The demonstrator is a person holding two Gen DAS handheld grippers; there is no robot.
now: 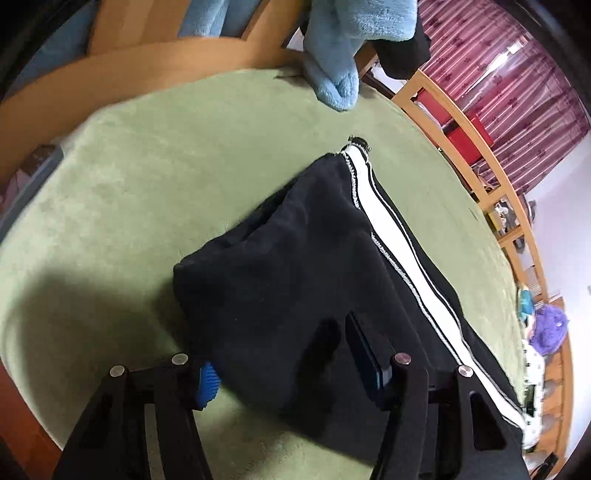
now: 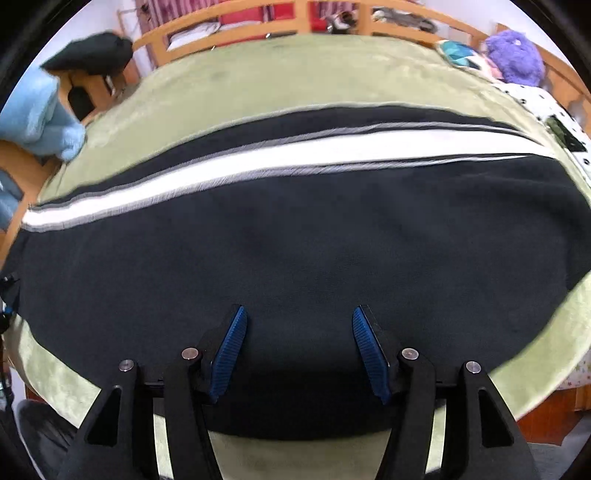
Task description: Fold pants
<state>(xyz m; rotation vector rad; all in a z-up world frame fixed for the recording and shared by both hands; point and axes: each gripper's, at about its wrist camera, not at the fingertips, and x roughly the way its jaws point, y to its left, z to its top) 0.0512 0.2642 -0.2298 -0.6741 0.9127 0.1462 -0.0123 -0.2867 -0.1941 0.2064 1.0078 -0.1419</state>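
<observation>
A pair of black fleece pants (image 2: 295,251) with 1 broad white side stripe (image 2: 258,157) edged in grey lies spread flat on a pale green plush blanket (image 2: 295,74) that covers a bed. In the left wrist view the pants (image 1: 280,258) run diagonally, the stripe (image 1: 399,251) along their right edge, with 1 end of the fabric reaching toward the middle of the blanket (image 1: 147,177).

The right tongs (image 2: 297,350) hover over the near part of the pants — the ribbed blue pads (image 2: 229,350) stand apart, nothing pinched between them, black fabric visible in the gap. The left tongs (image 1: 288,354) straddle the near corner of the pants: 1 blue pad (image 1: 207,384) shows just beside the fabric edge, over the green blanket, while the other finger lies over the black cloth. The fabric sits between the fingers, but whether they press on it cannot be told.

Around the bed runs a light wooden rail (image 2: 236,22). A light blue fluffy towel (image 1: 347,48) hangs at the far edge of the blanket, and a purple fuzzy toy (image 2: 515,55) rests near a white cloth with black dots (image 2: 532,99). Maroon striped curtains (image 1: 491,66) fill the background.
</observation>
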